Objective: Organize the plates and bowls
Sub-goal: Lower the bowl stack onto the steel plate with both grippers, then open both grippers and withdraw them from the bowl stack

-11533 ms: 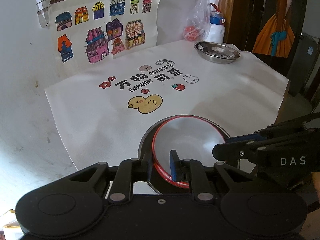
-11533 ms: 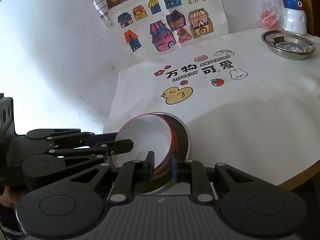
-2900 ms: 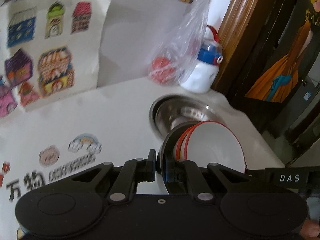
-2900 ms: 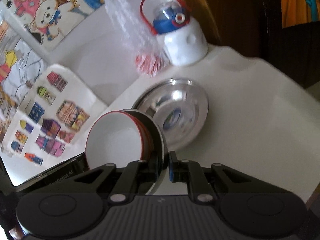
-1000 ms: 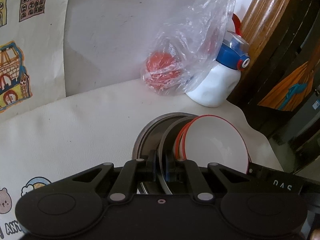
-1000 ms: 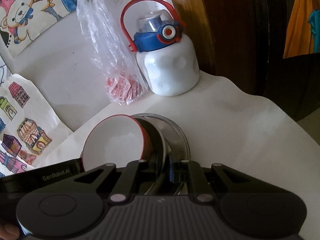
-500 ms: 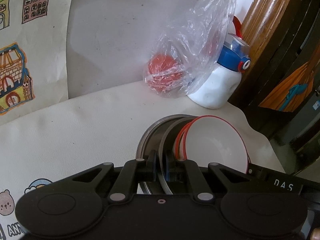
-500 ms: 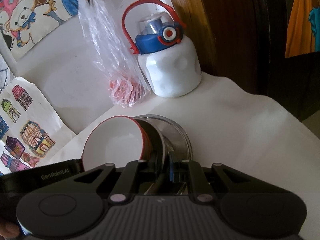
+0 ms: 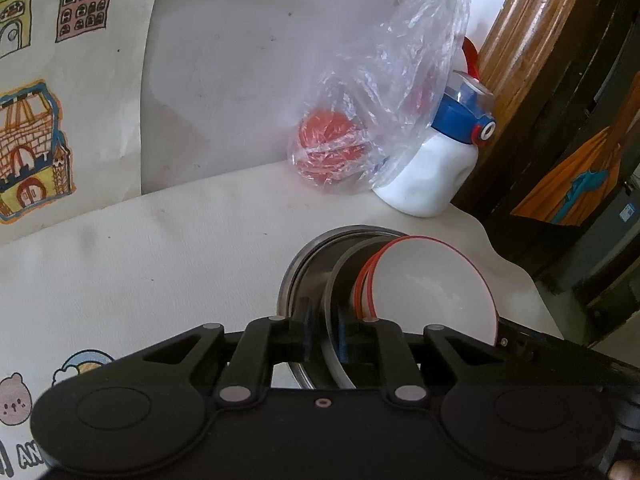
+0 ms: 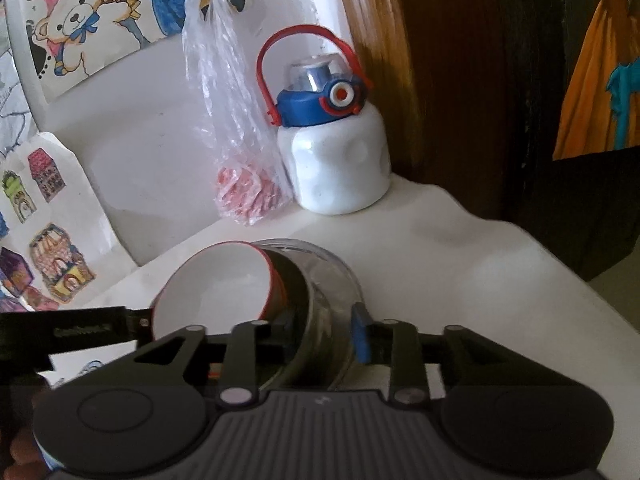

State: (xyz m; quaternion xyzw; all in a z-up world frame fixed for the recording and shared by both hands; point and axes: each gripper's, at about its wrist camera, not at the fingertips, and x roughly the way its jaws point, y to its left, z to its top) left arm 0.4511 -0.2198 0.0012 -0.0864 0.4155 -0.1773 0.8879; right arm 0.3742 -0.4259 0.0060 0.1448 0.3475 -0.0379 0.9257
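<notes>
Steel plate [image 9: 334,320] carrying red-rimmed white bowls [image 9: 432,284] sits in another steel dish [image 9: 298,280], at six o'clock from the bottle [image 10: 334,160]. Left gripper [image 9: 323,334] pinches its rim; right gripper [image 10: 326,336] stands open. Stacking seems nearly done; next, release and withdraw.

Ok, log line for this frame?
stage: stacking | left gripper: shut on top plate rim | right gripper: open, astride rims | bowls: tilted in top plate | bottom plate: on table

White wall [image 9: 240,60] with drawings [image 9: 28,148], dark wooden frame [image 10: 440,80].
</notes>
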